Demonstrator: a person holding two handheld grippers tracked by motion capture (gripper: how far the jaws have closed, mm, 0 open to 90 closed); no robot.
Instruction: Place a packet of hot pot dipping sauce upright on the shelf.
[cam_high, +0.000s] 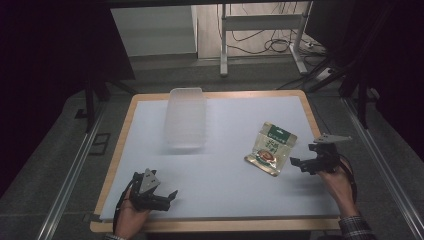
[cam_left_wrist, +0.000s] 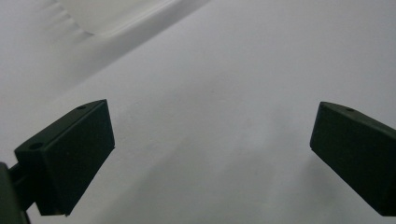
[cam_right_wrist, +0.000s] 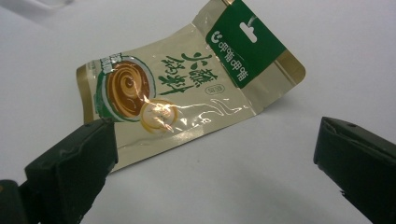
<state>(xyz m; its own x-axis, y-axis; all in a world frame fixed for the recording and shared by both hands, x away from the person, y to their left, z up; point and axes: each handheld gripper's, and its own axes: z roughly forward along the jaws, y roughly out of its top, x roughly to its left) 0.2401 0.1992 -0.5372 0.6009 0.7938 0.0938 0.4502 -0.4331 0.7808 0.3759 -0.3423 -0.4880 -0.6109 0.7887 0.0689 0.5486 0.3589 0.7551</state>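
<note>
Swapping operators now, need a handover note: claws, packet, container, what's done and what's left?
Left claw: open, holding nothing, low over the white mat at the near left corner.
Right claw: open, holding nothing, just right of the sauce packet and facing it.
Sauce packet: flat on the mat, right of centre, not gripped.
Clear plastic container: at the far centre-left of the mat, apart from both claws.
Done: nothing grasped yet.
Left: probably close the right claw on the packet and carry it to the container.
</note>
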